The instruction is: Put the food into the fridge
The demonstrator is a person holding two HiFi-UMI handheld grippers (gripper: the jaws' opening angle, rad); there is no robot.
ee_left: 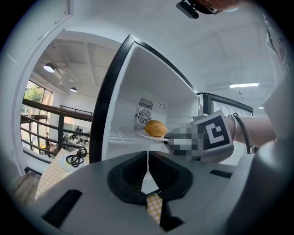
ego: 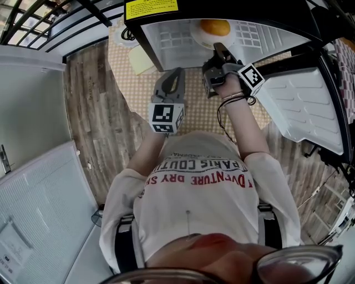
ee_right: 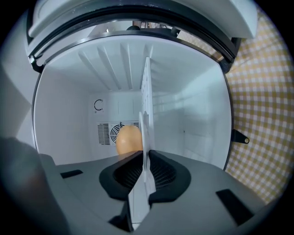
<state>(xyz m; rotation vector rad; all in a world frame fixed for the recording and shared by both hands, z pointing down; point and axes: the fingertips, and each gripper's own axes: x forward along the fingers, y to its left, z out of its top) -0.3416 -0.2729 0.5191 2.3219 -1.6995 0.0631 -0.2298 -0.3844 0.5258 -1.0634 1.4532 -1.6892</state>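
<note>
An orange-brown bun [ego: 215,26] lies on a white plate [ego: 201,37] inside the open fridge [ego: 166,39]. My right gripper [ego: 218,51] reaches into the fridge and is shut on the plate's near rim. In the right gripper view the plate [ee_right: 146,114] stands edge-on between the jaws of the right gripper [ee_right: 145,172], with the bun [ee_right: 127,140] just to its left in front of the fan grille. The left gripper view shows the bun [ee_left: 155,128] and plate [ee_left: 148,136] at the level of the wire shelf. My left gripper [ego: 176,73] hangs shut and empty just outside the fridge, left of the right one.
The fridge door [ego: 305,105] stands open to the right. A checked cloth [ego: 194,105] lies below the fridge front. A black cable [ee_left: 76,158] sits left of the fridge. A white cabinet [ego: 33,111] is at the left, a black railing [ego: 50,16] beyond.
</note>
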